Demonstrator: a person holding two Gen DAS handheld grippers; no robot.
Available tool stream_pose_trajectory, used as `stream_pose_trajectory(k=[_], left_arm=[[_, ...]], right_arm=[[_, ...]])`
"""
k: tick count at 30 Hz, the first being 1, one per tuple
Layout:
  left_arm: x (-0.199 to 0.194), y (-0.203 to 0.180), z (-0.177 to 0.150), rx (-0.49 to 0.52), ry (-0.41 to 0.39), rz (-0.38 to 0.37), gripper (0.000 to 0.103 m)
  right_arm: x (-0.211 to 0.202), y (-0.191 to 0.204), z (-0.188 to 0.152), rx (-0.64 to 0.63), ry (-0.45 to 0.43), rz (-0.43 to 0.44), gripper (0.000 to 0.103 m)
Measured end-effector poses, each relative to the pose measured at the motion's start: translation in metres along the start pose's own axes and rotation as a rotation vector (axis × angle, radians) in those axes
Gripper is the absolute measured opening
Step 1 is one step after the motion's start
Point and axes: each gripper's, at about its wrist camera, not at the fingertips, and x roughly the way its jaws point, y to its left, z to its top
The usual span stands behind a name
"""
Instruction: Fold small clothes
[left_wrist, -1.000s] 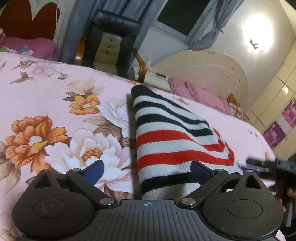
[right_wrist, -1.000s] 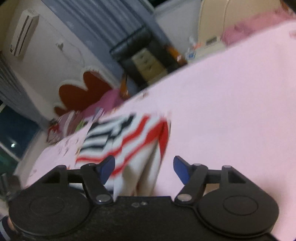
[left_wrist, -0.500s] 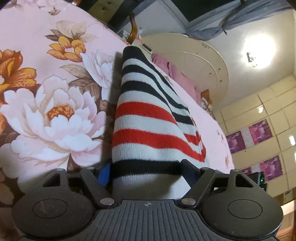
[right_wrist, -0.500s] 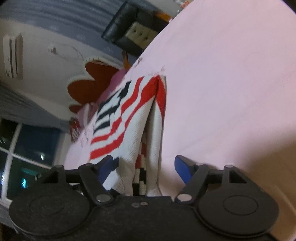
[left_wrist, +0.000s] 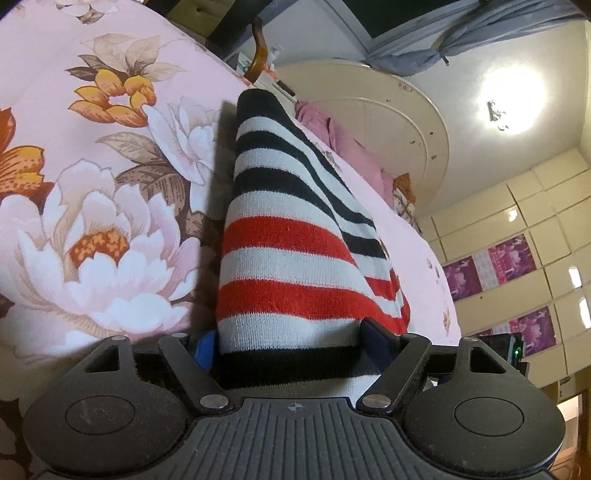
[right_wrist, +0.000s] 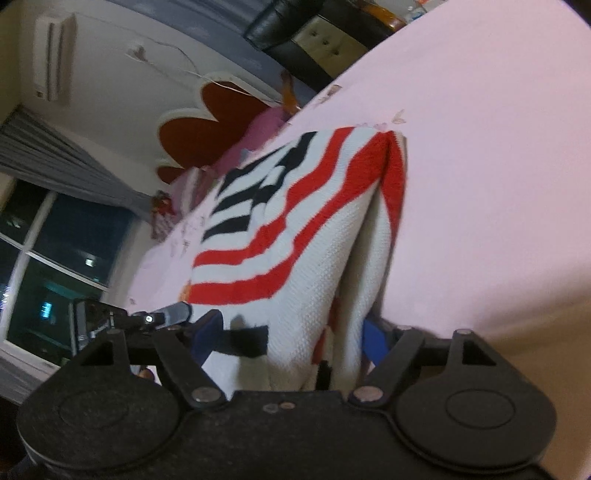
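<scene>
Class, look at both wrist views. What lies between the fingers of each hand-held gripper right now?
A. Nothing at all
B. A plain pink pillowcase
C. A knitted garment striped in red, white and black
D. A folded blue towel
C: the striped knitted garment fills the gap of the left hand-held gripper and of the right hand-held gripper, above the floral pink bedsheet.
</scene>
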Motion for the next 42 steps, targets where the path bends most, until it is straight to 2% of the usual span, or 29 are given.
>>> stream_pose_trajectory(k=[2, 4, 5, 6, 7, 9, 12, 15, 19, 26, 33, 36, 42], left_arm=[[0.001, -0.002, 0.000, 0.008, -0.004, 0.010, 0.077], [0.002, -0.010, -0.002, 0.037, -0.013, 0.053, 0.076], [0.004, -0.020, -0.004, 0.075, -0.013, 0.096, 0.075], [0.007, -0.029, -0.006, 0.118, -0.011, 0.139, 0.074], [0.011, -0.039, -0.008, 0.162, -0.007, 0.182, 0.074], [0.018, -0.052, -0.009, 0.231, 0.007, 0.231, 0.066], [0.018, -0.057, -0.004, 0.271, 0.023, 0.229, 0.058], [0.012, -0.068, -0.007, 0.351, 0.002, 0.243, 0.053], [0.005, -0.080, -0.013, 0.429, -0.013, 0.251, 0.052], [-0.035, -0.088, -0.011, 0.494, -0.013, 0.181, 0.051], [-0.115, -0.055, -0.006, 0.508, -0.075, 0.167, 0.052], [-0.154, -0.030, 0.000, 0.496, -0.091, 0.192, 0.051], [-0.229, 0.044, 0.001, 0.424, -0.107, 0.254, 0.052]], right_arm=[[0.000, 0.001, -0.002, -0.025, -0.007, -0.005, 0.075], [0.004, 0.010, -0.004, -0.095, -0.010, -0.041, 0.073], [0.007, 0.013, -0.005, -0.118, -0.017, -0.060, 0.069], [0.008, 0.017, -0.007, -0.136, -0.025, -0.092, 0.058], [0.010, 0.023, -0.008, -0.165, -0.031, -0.145, 0.051], [0.013, 0.033, -0.011, -0.216, -0.034, -0.207, 0.045], [0.015, 0.047, -0.018, -0.284, -0.050, -0.275, 0.041], [0.012, 0.058, -0.025, -0.314, -0.078, -0.301, 0.035], [0.009, 0.077, -0.033, -0.359, -0.103, -0.344, 0.033], [0.010, 0.123, -0.048, -0.442, -0.103, -0.413, 0.032], [0.042, 0.184, -0.064, -0.505, -0.129, -0.429, 0.032], [0.073, 0.214, -0.071, -0.541, -0.114, -0.406, 0.032], [0.152, 0.267, -0.091, -0.613, -0.040, -0.351, 0.032]])
